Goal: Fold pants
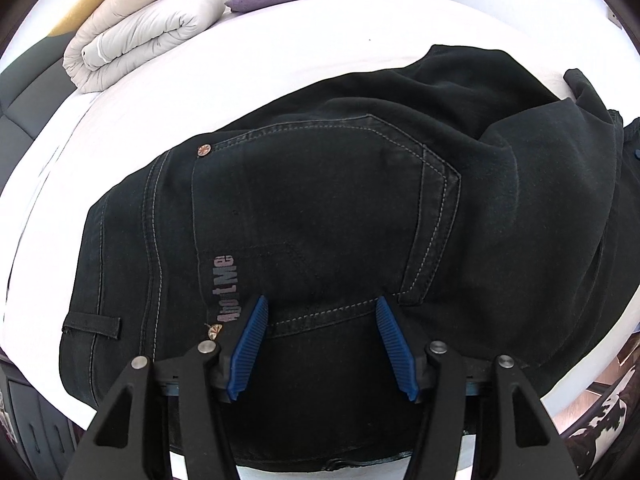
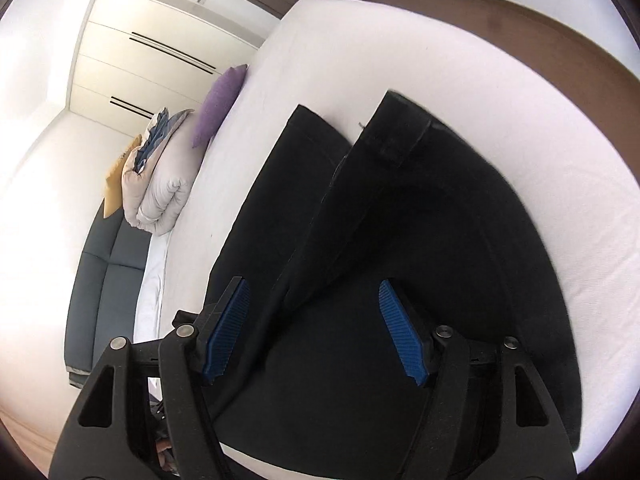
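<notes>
Left wrist: left gripper (image 1: pixel 322 312) is seen spread, nothing pinched, over black pants (image 1: pixel 320 200) mid-frame on white bed (image 1: pixel 120 120). Right wrist: right gripper (image 2: pixel 314 294) is spread, empty, above pant legs (image 2: pixel 360 220) at centre.

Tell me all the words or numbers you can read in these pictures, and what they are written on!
"AboutMe": my best reading of the pale, worn letters printed sideways on the black pants, beside the back pocket in the left wrist view; some letters are unclear.
The small metal stud at the pocket's corner: too small to read any marking.
Right wrist view: no words or numbers to read.
</notes>
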`<state>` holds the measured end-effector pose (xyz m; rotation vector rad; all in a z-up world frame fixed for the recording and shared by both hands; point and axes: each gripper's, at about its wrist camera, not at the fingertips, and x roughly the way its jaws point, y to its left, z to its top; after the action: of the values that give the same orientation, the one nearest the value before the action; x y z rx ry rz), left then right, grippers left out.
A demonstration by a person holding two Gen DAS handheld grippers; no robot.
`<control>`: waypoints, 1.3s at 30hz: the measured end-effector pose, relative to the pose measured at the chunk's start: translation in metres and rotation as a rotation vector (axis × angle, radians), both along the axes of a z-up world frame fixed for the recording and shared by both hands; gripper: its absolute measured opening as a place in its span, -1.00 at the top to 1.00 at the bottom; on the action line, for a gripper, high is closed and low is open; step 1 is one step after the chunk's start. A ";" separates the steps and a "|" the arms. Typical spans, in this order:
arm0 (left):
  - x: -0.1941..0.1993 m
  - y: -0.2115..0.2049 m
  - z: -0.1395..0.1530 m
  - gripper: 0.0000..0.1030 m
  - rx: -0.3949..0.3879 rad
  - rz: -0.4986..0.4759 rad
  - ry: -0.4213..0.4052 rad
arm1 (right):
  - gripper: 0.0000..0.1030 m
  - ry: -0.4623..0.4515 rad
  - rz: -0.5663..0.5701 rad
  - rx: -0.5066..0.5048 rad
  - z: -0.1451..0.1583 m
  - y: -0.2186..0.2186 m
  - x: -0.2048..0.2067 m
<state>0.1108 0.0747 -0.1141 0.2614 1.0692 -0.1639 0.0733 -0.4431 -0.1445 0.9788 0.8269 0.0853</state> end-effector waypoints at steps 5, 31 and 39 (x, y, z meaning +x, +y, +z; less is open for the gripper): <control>-0.002 -0.002 -0.002 -0.18 0.000 0.006 -0.004 | -0.30 -0.025 0.044 0.171 -0.013 0.020 0.011; -0.013 0.008 -0.005 -0.18 -0.033 0.020 -0.045 | -0.27 0.151 -0.002 0.328 -0.027 0.053 0.026; -0.015 0.010 -0.005 -0.18 -0.042 0.022 -0.050 | 0.09 0.091 0.011 0.383 -0.034 0.086 0.028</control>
<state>0.0957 0.0852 -0.1194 0.2144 1.0180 -0.1593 0.1009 -0.3567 -0.1788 1.3458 0.9186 0.2152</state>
